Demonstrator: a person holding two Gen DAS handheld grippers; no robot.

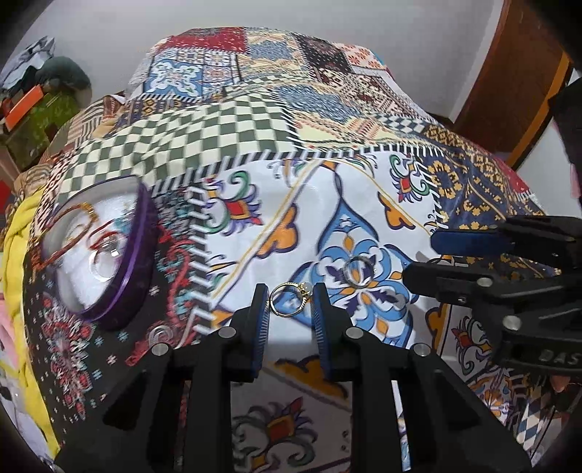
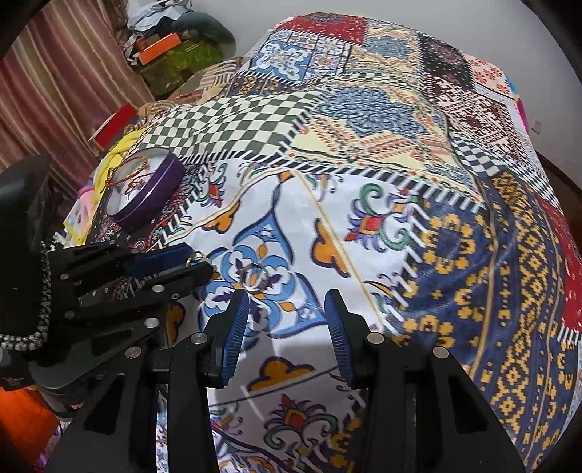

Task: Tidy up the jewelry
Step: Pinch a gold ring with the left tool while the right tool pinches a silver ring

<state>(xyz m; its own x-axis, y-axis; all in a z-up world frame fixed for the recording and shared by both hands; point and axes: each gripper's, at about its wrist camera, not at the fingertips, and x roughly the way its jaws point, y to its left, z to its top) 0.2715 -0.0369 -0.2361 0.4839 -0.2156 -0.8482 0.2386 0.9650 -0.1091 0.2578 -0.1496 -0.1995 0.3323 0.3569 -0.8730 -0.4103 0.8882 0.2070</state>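
A patchwork bedspread point(image 1: 254, 138) covers the whole surface, which looks like a bed: green-and-cream checks toward 12 o'clock, white panels with blue and orange medallions in the middle, navy with yellow motifs toward 3 o'clock in the right wrist view. Beyond it stand a pale wall point(image 1: 109, 32), a wooden door point(image 1: 509, 83) at 2 o'clock, and in the right view a striped curtain point(image 2: 54, 83) at 10 o'clock with a heap of clutter point(image 2: 171, 40) beside it.

A round purple tin point(image 1: 109, 251) sits open at 9 o'clock in the left view, a chain and a clear ring-like piece inside it on white lining (the details are blurred). A yellow cloth point(image 1: 18, 262) lies just past it at the bed's edge.

The left tongs point(image 1: 291, 294) are partly open, with a gold ring point(image 1: 289, 299) between the fingertips; whether the pads touch it I cannot tell. A silver ring point(image 2: 254, 277) lies flat on a blue medallion near the gold one, at 12 o'clock from the right tongs point(image 2: 287, 302), which gape wide with nothing held. Each pair of tongs juts into the other camera's side, hiding part of the cloth.
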